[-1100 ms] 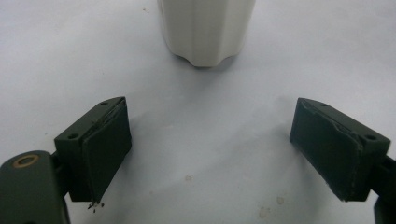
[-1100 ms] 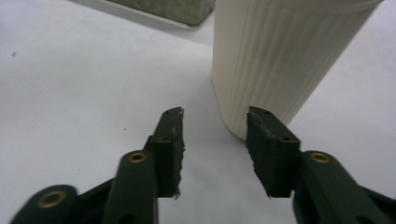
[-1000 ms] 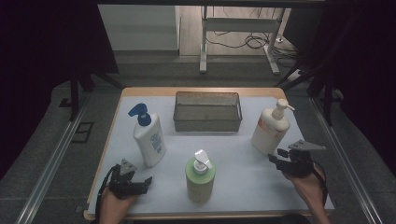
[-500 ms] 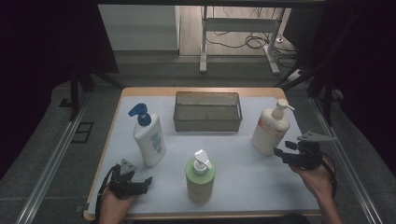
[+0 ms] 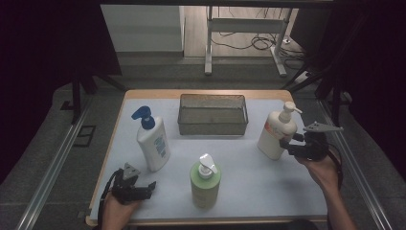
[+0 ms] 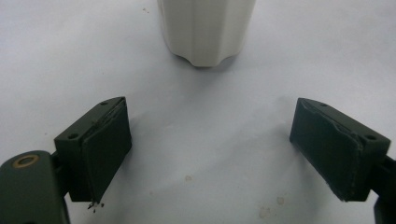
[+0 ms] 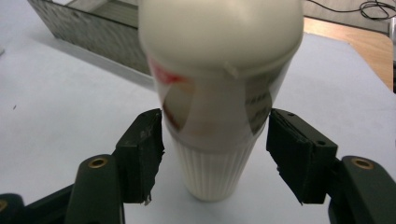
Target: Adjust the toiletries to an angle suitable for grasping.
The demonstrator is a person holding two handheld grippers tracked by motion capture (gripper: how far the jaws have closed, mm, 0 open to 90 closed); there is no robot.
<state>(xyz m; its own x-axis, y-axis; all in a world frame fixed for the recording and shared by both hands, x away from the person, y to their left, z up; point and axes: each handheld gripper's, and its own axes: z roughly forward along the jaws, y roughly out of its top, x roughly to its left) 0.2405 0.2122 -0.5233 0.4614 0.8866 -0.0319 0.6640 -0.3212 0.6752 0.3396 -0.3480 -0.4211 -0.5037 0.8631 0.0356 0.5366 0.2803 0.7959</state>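
White-covered table (image 5: pixel 287 191) with wooden edge, set on grey floor; dark surroundings, cables (image 5: pixel 249 44) on floor beyond. Mesh basket (image 5: pixel 212 115) at rear centre, contents not discernible. Three pump bottles standing upright: blue-capped white bottle (image 5: pixel 152 142) at left, green bottle (image 5: pixel 206 182) at front centre, cream bottle (image 5: pixel 275 134) at right. Right gripper (image 7: pixel 215 154) spread wide, jaws flanking the cream bottle's lower body, just apart from it. Left gripper (image 6: pixel 210 158) gaping, empty, low at front left. Bottle labels blurred, unreadable.

table (image 5: pixel 143 94) | white mat (image 5: pixel 268 191) | three pump bottles (image 5: pixel 205 183) | mesh basket (image 5: pixel 212 115)
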